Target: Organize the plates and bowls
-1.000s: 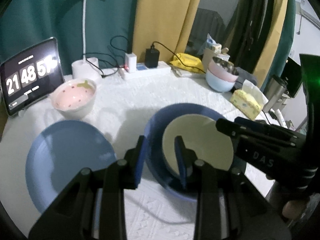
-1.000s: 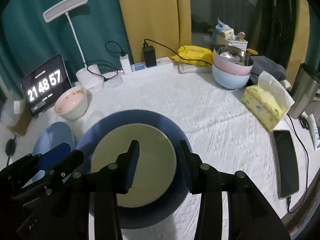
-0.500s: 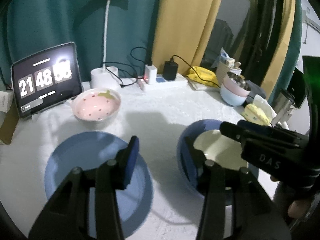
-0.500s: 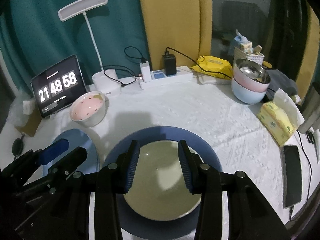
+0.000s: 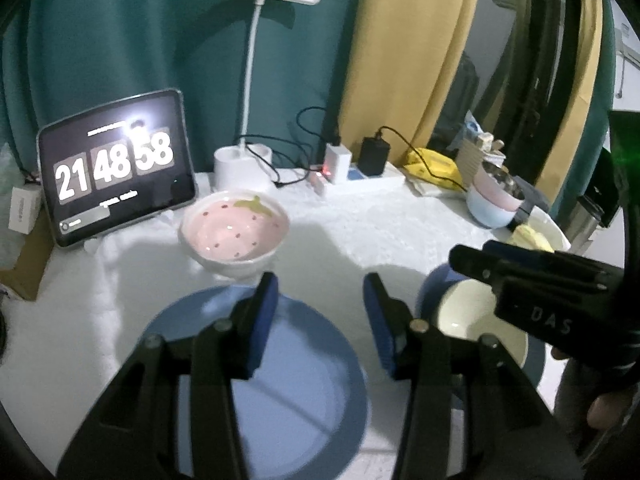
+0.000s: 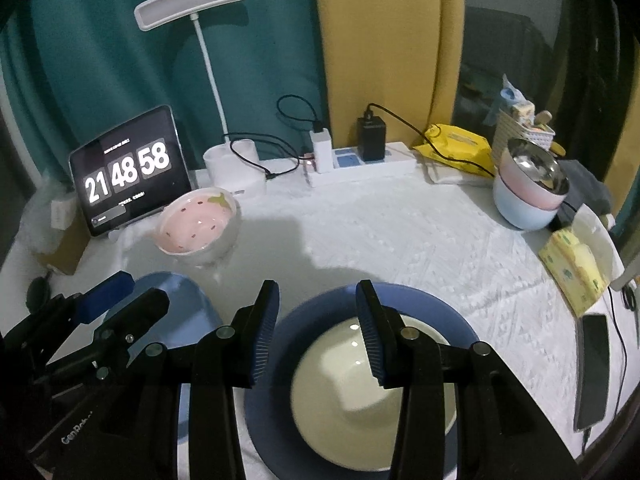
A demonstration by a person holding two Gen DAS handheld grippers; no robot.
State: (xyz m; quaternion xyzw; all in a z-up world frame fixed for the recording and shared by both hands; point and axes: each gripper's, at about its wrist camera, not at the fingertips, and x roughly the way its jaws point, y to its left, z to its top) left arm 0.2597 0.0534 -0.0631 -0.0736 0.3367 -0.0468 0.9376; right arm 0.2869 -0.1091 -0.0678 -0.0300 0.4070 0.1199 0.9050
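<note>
Claws — left claw and right claw (ribbed blue pads) — spread above glossy round plates.

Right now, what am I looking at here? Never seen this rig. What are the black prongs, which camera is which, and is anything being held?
No robot arm: a person holds a two-finger tool in each hand, each with a fisheye camera looking along its fingers. One picture is from the left tool, the other from the right tool. Both are open and hold nothing. On the white tablecloth: a light blue plate under the left tool, a cream plate resting on a dark blue plate under the right tool, and a strawberry bowl behind. Far right sit stacked bowls. A tablet clock stands behind.
</note>
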